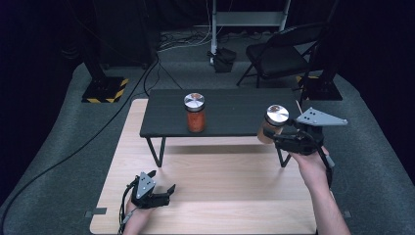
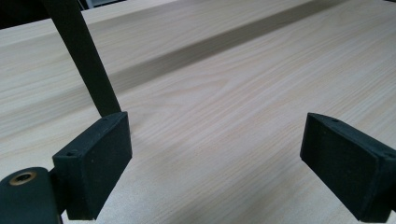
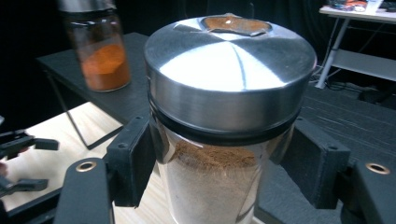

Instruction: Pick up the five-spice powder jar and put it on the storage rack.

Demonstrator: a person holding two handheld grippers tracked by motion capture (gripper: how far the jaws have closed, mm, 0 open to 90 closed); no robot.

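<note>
My right gripper (image 1: 274, 132) is shut on a glass jar of brown powder with a steel lid (image 1: 275, 117), held in the air at the right end of the low black table (image 1: 230, 122). In the right gripper view both pads clamp the brown-powder jar (image 3: 219, 177) just under its lid. A second jar, filled with orange powder (image 1: 195, 113), stands upright on the black table; the orange jar (image 3: 100, 51) sits behind and left of the held one. My left gripper (image 1: 169, 192) rests open on the wooden board (image 1: 215, 196) at the front left, with bare wood between its pads (image 2: 95, 168).
The black table stands on thin legs (image 1: 157, 152) over the far part of the wooden board. One leg (image 2: 88, 65) rises just ahead of the left gripper. A folding chair (image 1: 284, 54) and cables lie on the grey floor beyond.
</note>
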